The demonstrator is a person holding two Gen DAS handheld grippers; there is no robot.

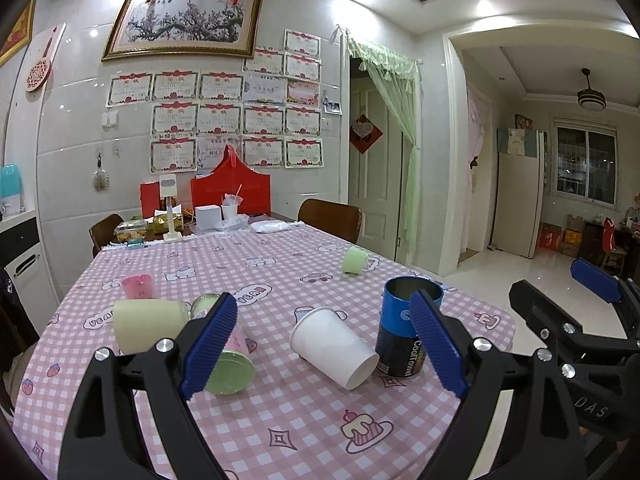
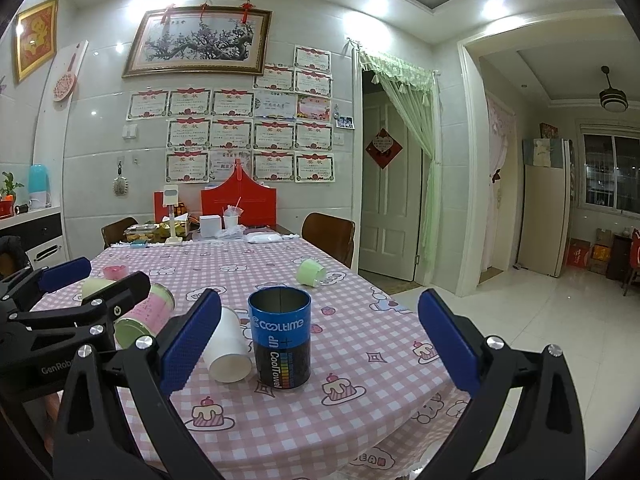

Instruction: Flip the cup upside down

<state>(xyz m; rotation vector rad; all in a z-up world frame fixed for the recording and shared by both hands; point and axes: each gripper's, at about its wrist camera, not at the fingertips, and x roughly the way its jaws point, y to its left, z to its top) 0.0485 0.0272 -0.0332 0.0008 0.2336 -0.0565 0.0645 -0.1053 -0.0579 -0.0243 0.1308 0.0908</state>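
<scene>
A blue and black "CoolTowel" can (image 1: 404, 328) stands upright with its open mouth up near the table's right front; it also shows in the right wrist view (image 2: 282, 340). A white paper cup (image 1: 334, 346) lies on its side against it, seen too in the right wrist view (image 2: 226, 350). My left gripper (image 1: 324, 344) is open and empty, above the white cup. My right gripper (image 2: 320, 340) is open and empty, with the can between its fingers' line of sight; it also shows in the left wrist view (image 1: 560, 292).
On the pink checked tablecloth (image 1: 288, 412) lie a pink and green can (image 1: 230, 364), a cream cup (image 1: 148, 330), a pink cup (image 1: 138, 286) and a green cup (image 1: 354, 260). Boxes and clutter stand at the far end. Chairs flank the table.
</scene>
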